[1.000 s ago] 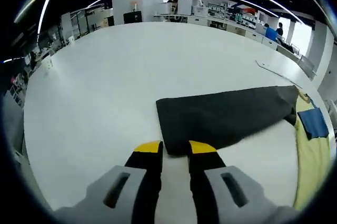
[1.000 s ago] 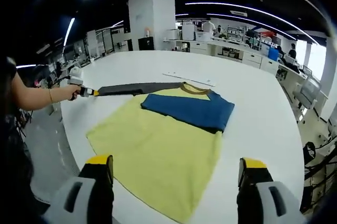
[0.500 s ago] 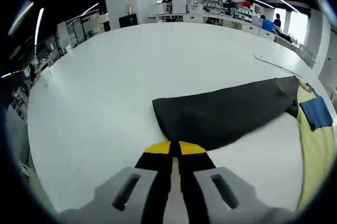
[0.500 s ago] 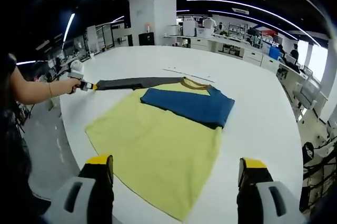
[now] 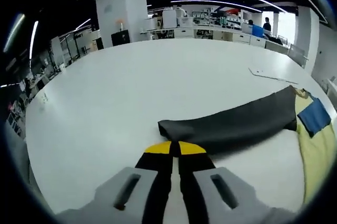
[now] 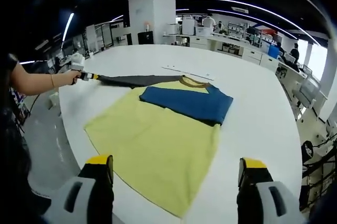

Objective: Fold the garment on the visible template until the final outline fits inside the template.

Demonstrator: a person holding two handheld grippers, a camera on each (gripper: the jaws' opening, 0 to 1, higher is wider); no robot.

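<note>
A shirt lies flat on the white table (image 6: 253, 113): yellow body (image 6: 158, 140), brown collar (image 6: 195, 82), blue sleeve (image 6: 184, 103) folded across the chest. Its dark grey sleeve (image 6: 131, 80) stretches out to the left. In the left gripper view my left gripper (image 5: 175, 148) is shut on the end of that dark sleeve (image 5: 237, 124), which runs right to the yellow body (image 5: 318, 155) and blue sleeve (image 5: 314, 116). The right gripper view shows the left gripper (image 6: 87, 76) in a person's hand (image 6: 63, 78). My right gripper (image 6: 176, 163) stands open above the shirt's near hem, holding nothing.
A thin white strip (image 6: 187, 72) lies on the table beyond the collar, also visible as the strip (image 5: 268, 74) in the left gripper view. The table's edge (image 6: 68, 129) runs close on the left. Desks, a white pillar and people stand far behind.
My left gripper's jaws closed on the dark sleeve's end and drew it out; the sleeve now looks longer and narrower. The right gripper has stayed open and nearly still.
</note>
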